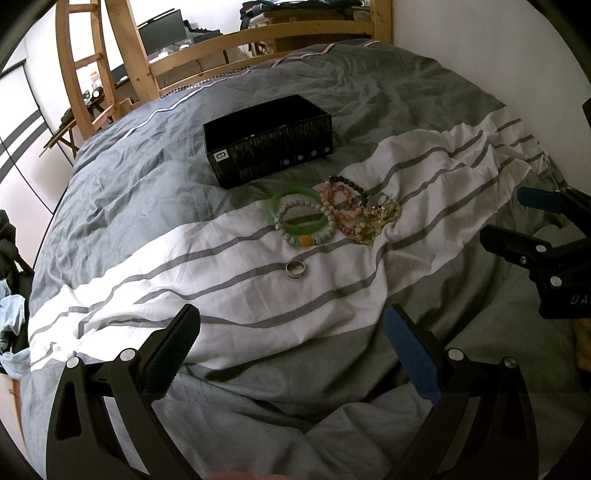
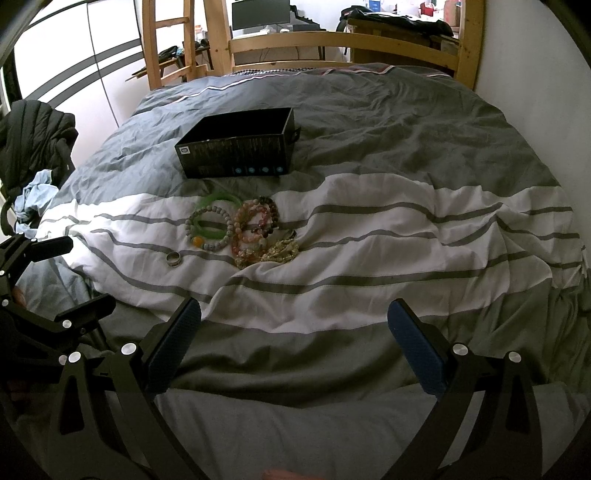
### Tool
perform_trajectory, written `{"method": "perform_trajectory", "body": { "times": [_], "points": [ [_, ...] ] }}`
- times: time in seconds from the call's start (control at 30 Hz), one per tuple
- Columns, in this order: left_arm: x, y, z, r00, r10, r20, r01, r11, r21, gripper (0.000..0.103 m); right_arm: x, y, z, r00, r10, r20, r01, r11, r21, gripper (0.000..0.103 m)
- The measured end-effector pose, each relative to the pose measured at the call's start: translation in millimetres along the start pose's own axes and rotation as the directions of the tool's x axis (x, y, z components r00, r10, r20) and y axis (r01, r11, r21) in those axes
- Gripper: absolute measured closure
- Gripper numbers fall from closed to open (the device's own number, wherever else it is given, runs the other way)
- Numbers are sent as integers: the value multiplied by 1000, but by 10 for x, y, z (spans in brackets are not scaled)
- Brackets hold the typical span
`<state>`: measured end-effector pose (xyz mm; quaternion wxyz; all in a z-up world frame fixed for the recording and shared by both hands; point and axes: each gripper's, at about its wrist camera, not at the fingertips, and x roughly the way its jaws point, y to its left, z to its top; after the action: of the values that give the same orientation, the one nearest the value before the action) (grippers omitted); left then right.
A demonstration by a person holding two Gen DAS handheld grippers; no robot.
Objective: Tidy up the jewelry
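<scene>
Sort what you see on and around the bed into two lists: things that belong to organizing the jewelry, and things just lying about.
Belongs to the job:
black box, open-topped
green bangle
grey bead bracelet
pink bead bracelet
dark bead bracelet
yellow bead bracelet
silver ring

Just lying about:
black jacket
pale blue cloth
monitor

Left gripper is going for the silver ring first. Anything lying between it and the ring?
Nothing visible. Only bare striped duvet lies between the open left gripper and the silver ring. The bracelets sit beyond the ring, toward the black box.
</scene>
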<state>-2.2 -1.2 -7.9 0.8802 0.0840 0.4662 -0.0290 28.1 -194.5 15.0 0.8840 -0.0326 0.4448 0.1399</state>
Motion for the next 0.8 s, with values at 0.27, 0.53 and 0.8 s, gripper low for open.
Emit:
{"method": "perform_trajectory", "body": {
  "times": [0.27,0.53,0.8],
  "points": [
    [55,-21,-25,1000,-4,-22,5,1000,10,5,62,36,-45,1000,-6,-13,6,1000,-10,3],
    [165,-41,53,998,-26,-65,27,999,22,5,129,21,15,999,1,-41,-1,1000,-15,3],
    [480,0,278,990,-60,-127,57,998,-26,5,364,-6,152,997,21,-72,-22,1000,-8,3]
  ]
}}
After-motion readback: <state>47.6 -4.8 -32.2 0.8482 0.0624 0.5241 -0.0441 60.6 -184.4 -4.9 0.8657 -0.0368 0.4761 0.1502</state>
